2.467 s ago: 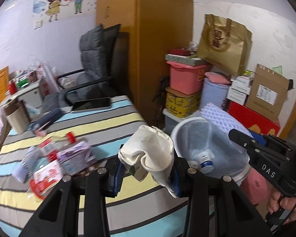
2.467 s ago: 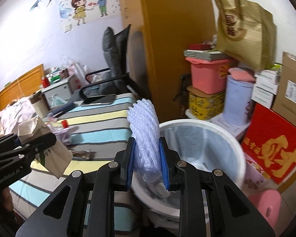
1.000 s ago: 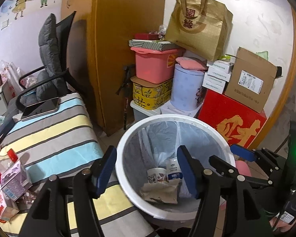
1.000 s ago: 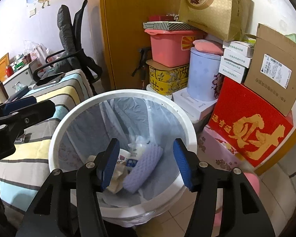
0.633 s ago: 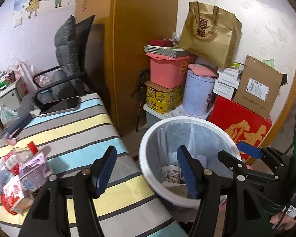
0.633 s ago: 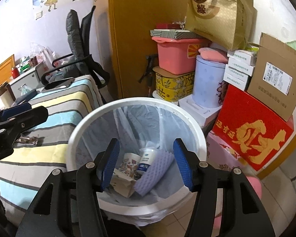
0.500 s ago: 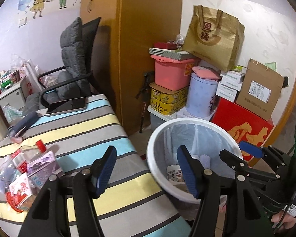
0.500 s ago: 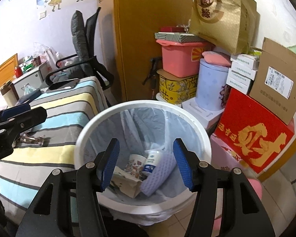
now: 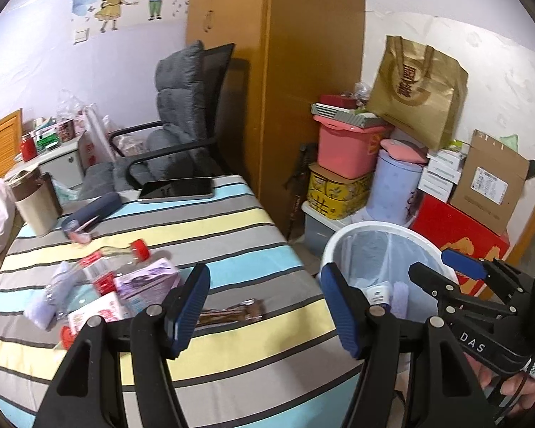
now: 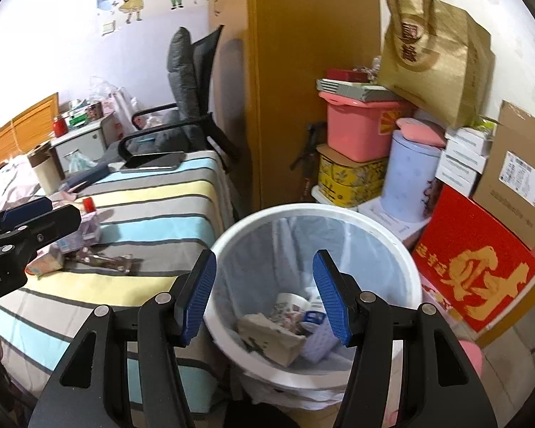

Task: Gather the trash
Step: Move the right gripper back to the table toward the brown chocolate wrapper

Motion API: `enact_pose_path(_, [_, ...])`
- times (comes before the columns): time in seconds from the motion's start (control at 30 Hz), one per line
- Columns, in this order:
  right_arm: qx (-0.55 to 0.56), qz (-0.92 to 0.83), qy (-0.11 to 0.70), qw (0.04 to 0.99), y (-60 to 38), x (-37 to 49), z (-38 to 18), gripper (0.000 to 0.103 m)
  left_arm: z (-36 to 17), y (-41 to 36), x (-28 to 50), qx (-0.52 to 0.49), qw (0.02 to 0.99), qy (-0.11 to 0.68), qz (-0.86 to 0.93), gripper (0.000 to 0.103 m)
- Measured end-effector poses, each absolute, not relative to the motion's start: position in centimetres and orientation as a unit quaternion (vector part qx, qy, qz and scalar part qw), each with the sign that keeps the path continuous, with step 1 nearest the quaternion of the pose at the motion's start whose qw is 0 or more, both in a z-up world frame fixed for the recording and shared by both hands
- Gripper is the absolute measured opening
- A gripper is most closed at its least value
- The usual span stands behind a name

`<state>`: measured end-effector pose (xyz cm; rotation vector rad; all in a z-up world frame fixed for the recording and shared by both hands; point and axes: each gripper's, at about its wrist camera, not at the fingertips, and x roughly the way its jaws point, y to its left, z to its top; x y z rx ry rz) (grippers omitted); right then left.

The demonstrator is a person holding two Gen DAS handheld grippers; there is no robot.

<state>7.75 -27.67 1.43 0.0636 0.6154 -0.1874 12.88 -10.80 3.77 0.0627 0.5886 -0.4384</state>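
Left wrist view: both tools, left tool (image 9: 264, 306) and right tool (image 10: 264, 296), spread and empty; the thin brown wrapper (image 9: 230, 314) lying flat on the counter (image 9: 196, 228) may slip a shallow pinch.

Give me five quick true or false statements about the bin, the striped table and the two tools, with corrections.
1. The left tool is clamped on a paper bag. False: its pads stand apart with nothing between them.
2. The white bin holds trash, including a crumpled paper bag. True.
3. The right tool is open and empty. True.
4. The striped table has been cleared of trash. False: a red-capped plastic bottle, a purple carton and a brown wrapper lie on it.
5. The bin is lined with a black bag. False: the liner is pale and translucent.
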Motion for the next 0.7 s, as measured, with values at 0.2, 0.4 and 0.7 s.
enact_pose_path(0.2, [0.019, -0.069, 0.298, 0.952, -25.6, 8.2, 1.6, 0.058, 3.8, -7.3, 12.6, 0.02, 0.94, 0.284, -0.19, 0.067])
enact_pose_path(0.4, [0.017, -0.036, 0.3, 0.953, -23.6, 9.2, 1.5, 0.059, 3.1, -2.7, 12.4, 0.015, 0.949, 0.284, -0.139, 0.067])
enact_pose_path(0.7, [-0.001, 0.012, 0.319, 0.948, -20.4, 11.2, 0.3, 0.061, 1.4, 3.7, 13.0, -0.007, 0.949, 0.302, -0.087, 0.073])
